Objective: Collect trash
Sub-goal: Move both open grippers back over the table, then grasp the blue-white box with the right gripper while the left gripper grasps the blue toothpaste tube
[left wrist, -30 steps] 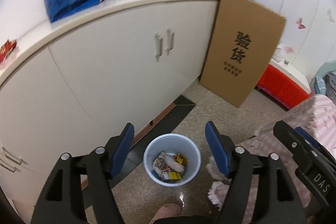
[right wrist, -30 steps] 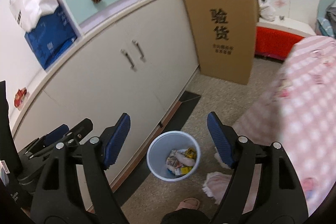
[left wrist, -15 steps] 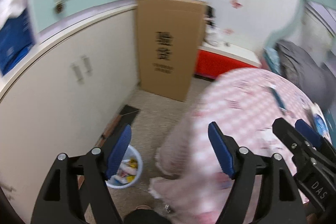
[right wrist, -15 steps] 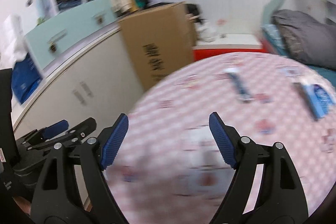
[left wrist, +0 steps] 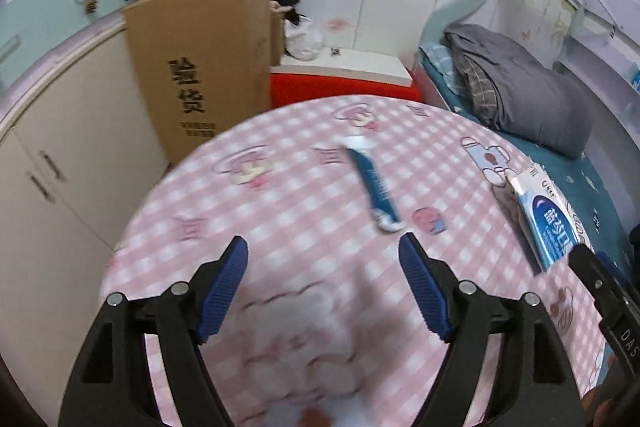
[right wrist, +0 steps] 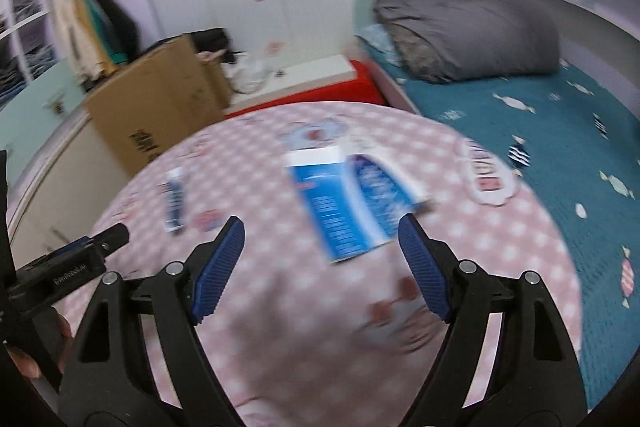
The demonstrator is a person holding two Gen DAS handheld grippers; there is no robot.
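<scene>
A blue and white tube (left wrist: 373,187) lies on the round table with the pink checked cloth (left wrist: 280,227), beyond my left gripper (left wrist: 323,259), which is open and empty above the cloth. The tube also shows in the right wrist view (right wrist: 174,201) at the left. A blue and white carton (right wrist: 344,203) lies flat just ahead of my right gripper (right wrist: 321,239), which is open and empty. The carton also shows at the right in the left wrist view (left wrist: 546,223). Both views are motion-blurred.
A tall cardboard box (left wrist: 204,67) leans against white cabinets (left wrist: 52,163) at the left. A red and white chest (left wrist: 344,83) stands behind the table. A bed with a teal sheet (right wrist: 520,131) and grey bedding (right wrist: 468,31) is at the right.
Both grippers have swung right and up, away from the white bin of trash on the floor, to over the pink table. Both stayed open and empty.
</scene>
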